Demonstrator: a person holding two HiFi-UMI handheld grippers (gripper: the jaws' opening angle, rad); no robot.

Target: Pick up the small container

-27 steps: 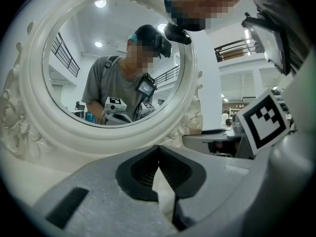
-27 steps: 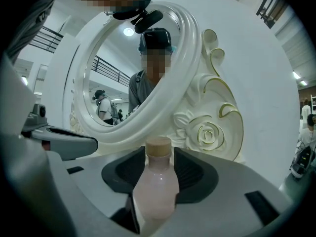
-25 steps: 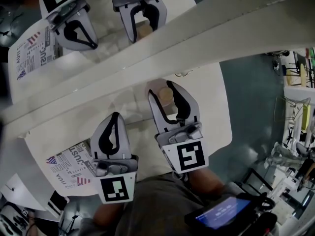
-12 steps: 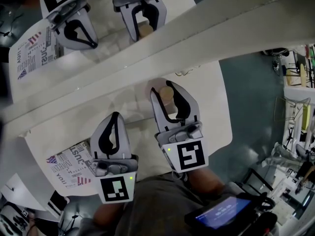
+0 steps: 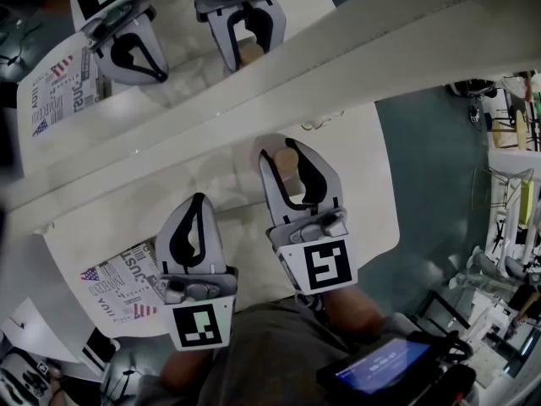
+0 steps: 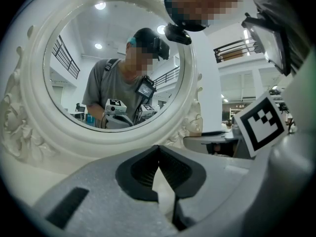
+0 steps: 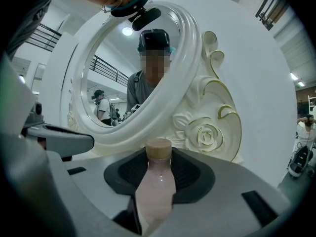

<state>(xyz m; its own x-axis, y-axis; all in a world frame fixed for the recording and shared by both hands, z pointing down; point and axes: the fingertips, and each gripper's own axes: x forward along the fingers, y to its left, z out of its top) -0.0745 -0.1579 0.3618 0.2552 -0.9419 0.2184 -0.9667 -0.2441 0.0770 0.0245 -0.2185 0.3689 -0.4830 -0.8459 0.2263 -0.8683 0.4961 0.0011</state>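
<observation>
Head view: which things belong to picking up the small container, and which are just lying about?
Job: small container; right gripper, jaws just closed onto it.
Lying about: left gripper, shut and empty; newspaper; white-framed mirror; table.

**Q:** Site classification?

**A:** Large indoor lab or test hall, not a home. Indicators:
- balcony railings on an upper level
- ceiling lights
- plain white walls
- teal floor carrying white equipment stands

An ornate mirror stands on a white table.
</observation>
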